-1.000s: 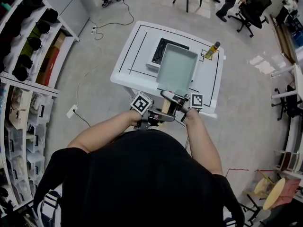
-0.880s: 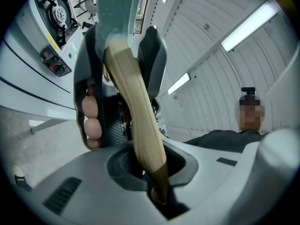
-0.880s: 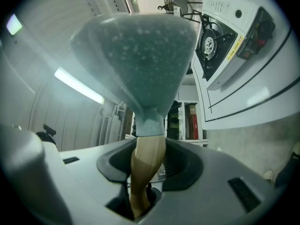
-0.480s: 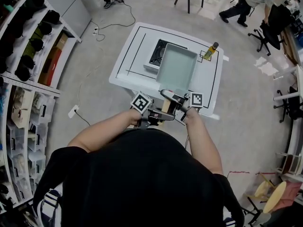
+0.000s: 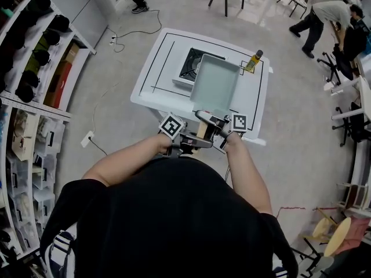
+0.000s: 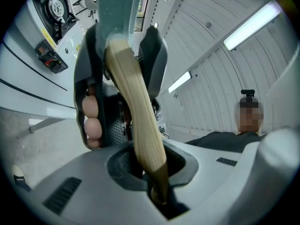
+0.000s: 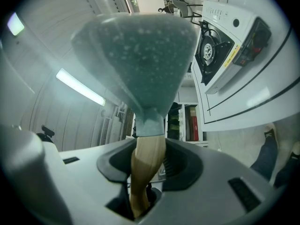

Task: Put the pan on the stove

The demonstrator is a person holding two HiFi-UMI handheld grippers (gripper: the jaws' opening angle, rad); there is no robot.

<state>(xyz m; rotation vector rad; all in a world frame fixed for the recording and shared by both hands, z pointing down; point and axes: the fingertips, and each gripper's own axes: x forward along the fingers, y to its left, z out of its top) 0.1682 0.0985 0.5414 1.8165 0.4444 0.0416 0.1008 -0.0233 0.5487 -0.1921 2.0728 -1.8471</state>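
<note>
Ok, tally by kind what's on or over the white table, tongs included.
pan: 1
stove: 1
bottle: 1
tongs: 2, left tongs and right tongs, both shut on the pan's handle
Total: 5

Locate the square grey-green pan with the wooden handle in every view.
Head view: square grey-green pan, centre, above the white table.
Left gripper view: pan, narrow strip, top centre.
Right gripper view: pan fills the upper centre.
Shared landmark: white gas stove with black burner, beside the pan throughout.
</note>
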